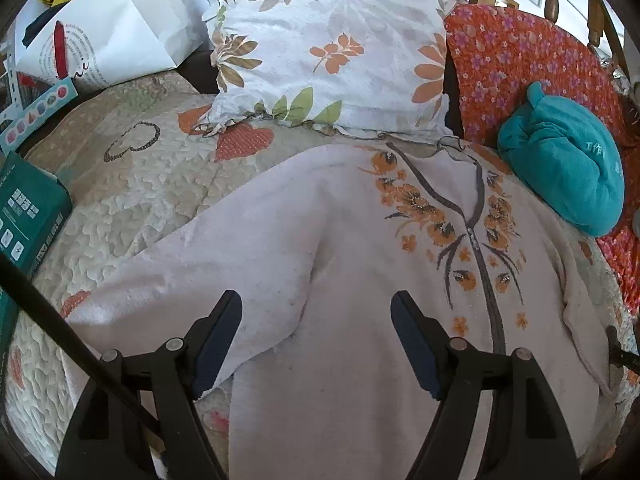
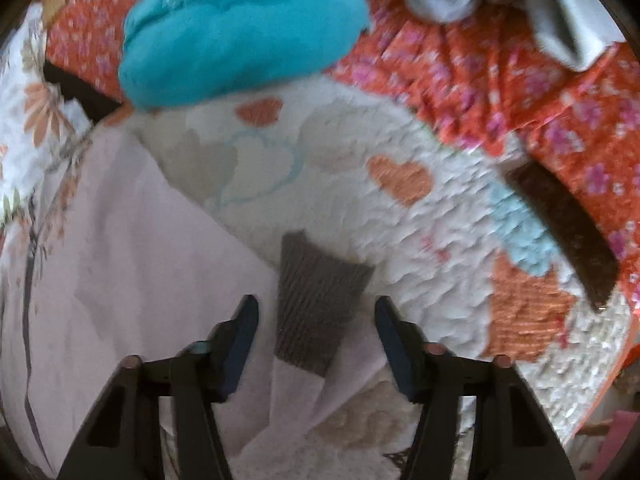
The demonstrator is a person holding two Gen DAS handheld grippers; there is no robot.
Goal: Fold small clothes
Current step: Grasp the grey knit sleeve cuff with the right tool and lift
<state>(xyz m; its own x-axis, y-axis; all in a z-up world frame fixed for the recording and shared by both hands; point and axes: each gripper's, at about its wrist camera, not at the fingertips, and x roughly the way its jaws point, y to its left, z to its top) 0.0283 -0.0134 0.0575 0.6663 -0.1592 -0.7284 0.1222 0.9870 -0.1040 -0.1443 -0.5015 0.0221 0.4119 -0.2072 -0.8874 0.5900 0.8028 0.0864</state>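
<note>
Pale pink zip jacket (image 1: 328, 220) spread flat on the quilted bed (image 1: 132, 200), orange flowers either side of the zipper. Left claw (image 1: 316, 320) wide open, holding nothing, poised above the jacket where the sleeve meets the body. Right claw (image 2: 316, 320) open too, empty, over the grey ribbed cuff (image 2: 316, 300) at the sleeve end; blurred view. Folded teal garment (image 1: 568, 176) beside the collar, resting on an orange flowered cover (image 1: 520, 52). Floral pillow (image 1: 332, 40) beyond the jacket.
</note>
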